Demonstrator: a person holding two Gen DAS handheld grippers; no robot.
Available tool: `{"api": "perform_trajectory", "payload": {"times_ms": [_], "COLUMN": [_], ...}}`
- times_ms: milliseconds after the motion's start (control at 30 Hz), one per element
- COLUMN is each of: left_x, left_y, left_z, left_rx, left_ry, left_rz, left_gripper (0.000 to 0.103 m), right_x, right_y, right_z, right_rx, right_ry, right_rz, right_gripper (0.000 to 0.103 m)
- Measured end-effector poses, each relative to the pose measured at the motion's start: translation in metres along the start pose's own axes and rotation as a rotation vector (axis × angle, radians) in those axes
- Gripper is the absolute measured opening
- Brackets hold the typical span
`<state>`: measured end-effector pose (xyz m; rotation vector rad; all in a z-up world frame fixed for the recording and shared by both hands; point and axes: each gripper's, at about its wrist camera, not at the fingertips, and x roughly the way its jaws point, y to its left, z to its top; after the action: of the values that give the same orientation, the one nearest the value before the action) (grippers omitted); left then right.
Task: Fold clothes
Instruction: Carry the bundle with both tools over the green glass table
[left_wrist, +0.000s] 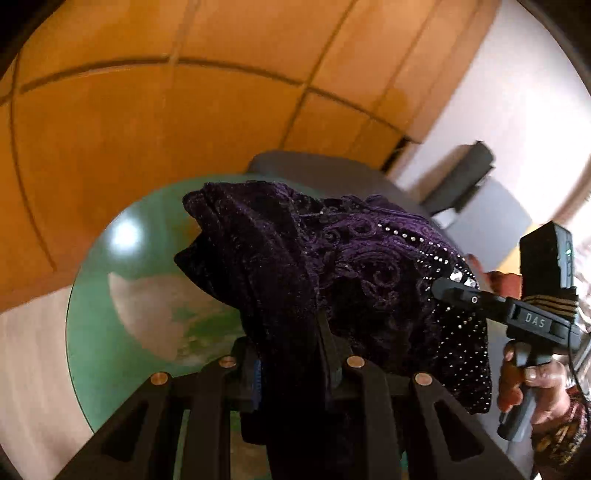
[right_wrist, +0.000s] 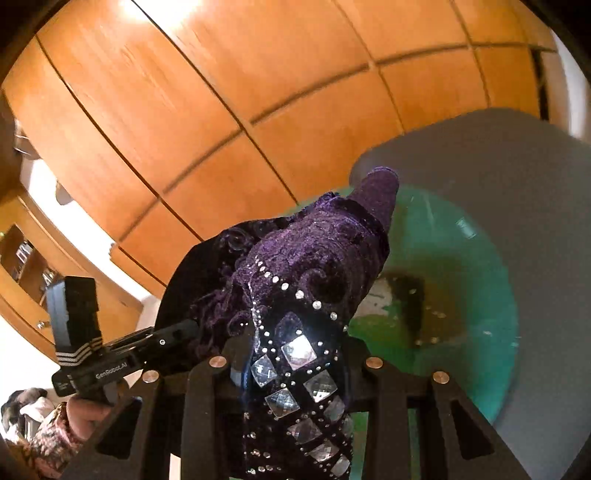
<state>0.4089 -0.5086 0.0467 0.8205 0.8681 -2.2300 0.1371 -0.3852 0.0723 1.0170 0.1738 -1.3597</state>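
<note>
A dark purple velvet garment with swirl embroidery and silver studs hangs bunched above the table, held up between both grippers. My left gripper is shut on a dark fold of it at the bottom of the left wrist view. My right gripper comes in from the right and pinches the studded edge, with a hand on its handle. In the right wrist view the garment shows square crystals, and my right gripper is shut on that band. The left gripper bites the cloth from the lower left.
A round green glass table lies below the garment. A grey upholstered seat stands behind it. Orange wooden wardrobe panels fill the background. A pile of clothes lies at the lower left.
</note>
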Motion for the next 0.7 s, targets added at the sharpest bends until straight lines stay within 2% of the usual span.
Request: {"api": "perform_trajectory", "payload": {"times_ms": [100,233,300,367,433,500,600,667,700], "left_x": [0.016,0.008,-0.007,-0.028,-0.043,-0.044,-0.035,-0.018,-0.011], "left_y": [0.015,0.024,0.018,0.015,0.003,-0.014,-0.047,-0.059,-0.06], "left_z": [-0.004,-0.012,-0.03,-0.04,-0.044,-0.039,-0.044,-0.049,-0.05], "left_rx": [-0.006,-0.039,-0.05,-0.028,0.013,0.068,0.183,0.232,0.237], "left_ry": [0.027,0.022,-0.014,-0.078,-0.142,-0.169,-0.156,-0.126,-0.106], "left_rz": [0.07,0.092,0.144,0.242,0.294,0.292,0.279,0.269,0.286], "left_gripper": [0.024,0.028,0.029,0.029,0.027,0.027,0.027,0.027,0.027], "right_x": [0.025,-0.002,-0.03,-0.051,-0.054,-0.046,-0.019,-0.005,0.006], "right_y": [-0.014,-0.041,-0.046,-0.032,-0.01,0.016,0.037,0.034,0.029], "right_z": [0.0,-0.013,-0.024,-0.041,-0.053,-0.065,-0.063,-0.06,-0.057], "right_rx": [-0.02,0.027,0.055,-0.006,-0.105,-0.184,-0.249,-0.225,-0.192], "right_ry": [0.066,-0.009,-0.079,-0.117,-0.112,-0.069,-0.017,0.031,0.063], "right_rz": [-0.081,-0.216,-0.214,-0.168,-0.155,-0.119,-0.109,-0.12,-0.137], "right_gripper": [0.049,0.055,0.055,0.049,0.045,0.041,0.041,0.041,0.038]}}
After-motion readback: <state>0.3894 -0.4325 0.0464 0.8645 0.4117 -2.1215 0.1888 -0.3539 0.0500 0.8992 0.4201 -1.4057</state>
